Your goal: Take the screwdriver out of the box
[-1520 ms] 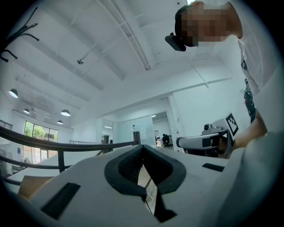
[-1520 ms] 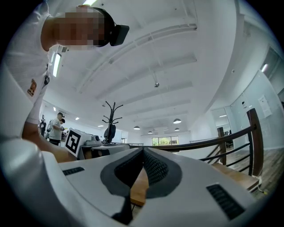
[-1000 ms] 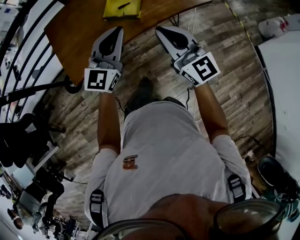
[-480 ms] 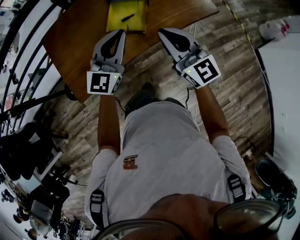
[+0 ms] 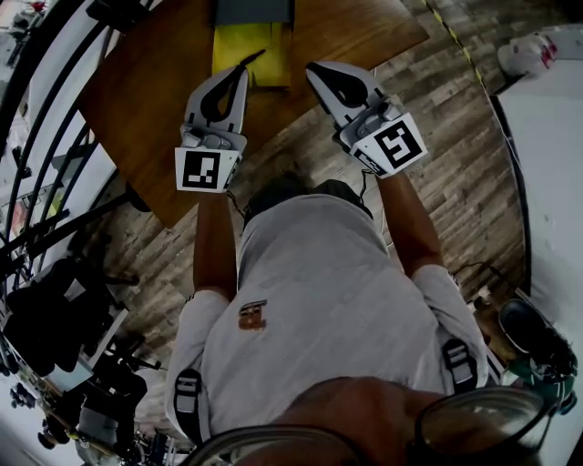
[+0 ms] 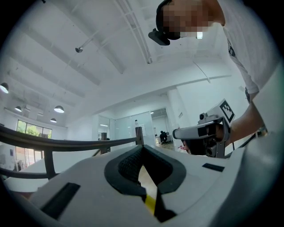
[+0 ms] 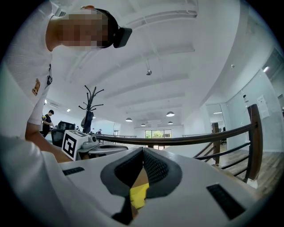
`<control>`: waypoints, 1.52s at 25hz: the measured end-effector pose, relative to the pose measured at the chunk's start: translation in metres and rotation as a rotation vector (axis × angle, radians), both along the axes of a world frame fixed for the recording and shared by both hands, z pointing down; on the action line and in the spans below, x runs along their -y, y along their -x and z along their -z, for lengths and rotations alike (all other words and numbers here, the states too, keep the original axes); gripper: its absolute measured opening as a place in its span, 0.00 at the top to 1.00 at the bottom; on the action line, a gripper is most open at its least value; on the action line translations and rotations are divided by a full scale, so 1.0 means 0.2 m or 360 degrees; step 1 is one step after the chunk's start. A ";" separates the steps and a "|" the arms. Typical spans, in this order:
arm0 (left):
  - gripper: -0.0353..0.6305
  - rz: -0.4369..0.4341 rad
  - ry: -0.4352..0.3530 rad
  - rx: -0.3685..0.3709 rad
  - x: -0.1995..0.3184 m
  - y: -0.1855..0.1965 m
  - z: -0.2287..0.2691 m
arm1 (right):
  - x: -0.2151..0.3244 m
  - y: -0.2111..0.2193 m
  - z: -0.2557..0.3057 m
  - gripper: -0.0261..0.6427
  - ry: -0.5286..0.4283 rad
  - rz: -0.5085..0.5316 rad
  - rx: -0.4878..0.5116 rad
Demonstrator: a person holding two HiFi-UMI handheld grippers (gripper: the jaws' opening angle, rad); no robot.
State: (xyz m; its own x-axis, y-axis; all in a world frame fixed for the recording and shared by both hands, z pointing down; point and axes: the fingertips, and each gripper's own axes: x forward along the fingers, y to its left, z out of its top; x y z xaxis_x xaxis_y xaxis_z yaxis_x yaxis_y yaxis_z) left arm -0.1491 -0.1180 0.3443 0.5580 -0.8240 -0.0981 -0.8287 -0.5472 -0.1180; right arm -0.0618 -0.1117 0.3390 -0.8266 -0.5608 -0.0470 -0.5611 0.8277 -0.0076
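Note:
In the head view a yellow box (image 5: 251, 44) lies on the brown table (image 5: 146, 82), with a dark lid part (image 5: 253, 11) at its far end. The dark, thin screwdriver (image 5: 256, 56) lies in the box near its front edge. My left gripper (image 5: 239, 71) is shut and empty, its tip just over the box's near left corner. My right gripper (image 5: 313, 67) is also shut and empty, just right of the box above the table edge. The left gripper view shows the left gripper (image 6: 142, 148) with jaw tips touching; the right gripper view shows the same for the right gripper (image 7: 143, 150).
The table's near edge runs diagonally under both grippers, with plank floor (image 5: 455, 118) below. Black railing bars (image 5: 36, 109) curve along the left. A white tabletop (image 5: 551, 164) stands at the right. Dark equipment (image 5: 55, 300) is piled at lower left.
The table and yellow box have come nearer in the head view. Both grippers have moved forward, and the left tip now reaches the box's near corner. Both jaws stay shut.

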 end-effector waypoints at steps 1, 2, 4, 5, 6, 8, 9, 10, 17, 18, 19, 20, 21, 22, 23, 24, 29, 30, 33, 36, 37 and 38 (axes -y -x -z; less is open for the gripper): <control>0.92 -0.0010 0.0001 -0.0004 0.02 0.02 0.00 | 0.02 0.02 0.00 0.91 0.0003 -0.0006 -0.0001; 0.92 -0.0020 0.0004 -0.0002 0.03 0.03 -0.01 | 0.04 0.04 -0.01 0.91 0.0006 -0.0013 -0.0003; 0.92 -0.0034 0.0011 0.0005 0.07 0.07 -0.03 | 0.07 0.09 -0.01 0.91 0.0010 -0.0026 -0.0007; 0.92 -0.0036 0.0015 0.0006 0.08 0.09 -0.04 | 0.09 0.10 -0.02 0.91 0.0013 -0.0029 -0.0009; 0.92 -0.0035 0.0021 0.0006 0.10 0.10 -0.04 | 0.11 0.11 -0.02 0.91 0.0016 -0.0030 -0.0012; 0.92 -0.0035 0.0027 0.0010 0.13 0.11 -0.05 | 0.14 0.12 -0.03 0.91 0.0023 -0.0030 -0.0017; 0.92 -0.0037 0.0029 0.0017 0.15 0.11 -0.05 | 0.16 0.13 -0.03 0.91 0.0027 -0.0031 -0.0020; 0.92 -0.0042 0.0030 0.0030 0.16 0.12 -0.06 | 0.17 0.13 -0.03 0.91 0.0029 -0.0033 -0.0021; 0.92 -0.0069 0.0014 0.0167 0.26 0.10 -0.06 | 0.26 0.15 0.01 0.91 0.0018 0.0010 -0.0018; 0.92 -0.0069 0.0015 0.0185 0.27 0.10 -0.06 | 0.28 0.15 0.02 0.91 0.0015 0.0022 -0.0019; 0.92 -0.0071 0.0016 0.0206 0.29 0.10 -0.06 | 0.29 0.15 0.02 0.91 0.0013 0.0034 -0.0022; 0.92 -0.0074 0.0022 0.0228 0.31 0.09 -0.07 | 0.31 0.15 0.02 0.91 0.0012 0.0045 -0.0025; 0.92 -0.0079 0.0037 0.0254 0.33 0.08 -0.08 | 0.32 0.15 0.02 0.91 0.0010 0.0054 -0.0027; 0.92 -0.0087 0.0060 0.0283 0.35 0.07 -0.10 | 0.33 0.15 0.02 0.91 0.0010 0.0063 -0.0030; 0.92 -0.0095 0.0090 0.0316 0.37 0.07 -0.13 | 0.35 0.15 0.02 0.91 0.0011 0.0071 -0.0032; 0.92 -0.0103 0.0122 0.0348 0.38 0.06 -0.16 | 0.36 0.15 0.01 0.91 0.0013 0.0078 -0.0036; 0.92 -0.0132 0.0233 0.0440 0.47 0.04 -0.27 | 0.41 0.17 -0.03 0.91 0.0001 0.0109 -0.0089; 0.92 -0.0135 0.0252 0.0455 0.48 0.03 -0.29 | 0.42 0.17 -0.05 0.91 0.0005 0.0114 -0.0108; 0.92 -0.0147 0.0324 0.0517 0.52 0.03 -0.36 | 0.45 0.17 -0.09 0.91 0.0018 0.0132 -0.0148; 0.92 -0.0171 0.0414 0.0602 0.55 0.02 -0.46 | 0.46 0.17 -0.11 0.91 0.0024 0.0146 -0.0162; 0.92 -0.0181 0.0446 0.0630 0.56 0.01 -0.49 | 0.47 0.17 -0.12 0.91 0.0028 0.0149 -0.0165; 0.92 -0.0192 0.0479 0.0657 0.57 0.01 -0.52 | 0.48 0.17 -0.12 0.91 0.0032 0.0151 -0.0167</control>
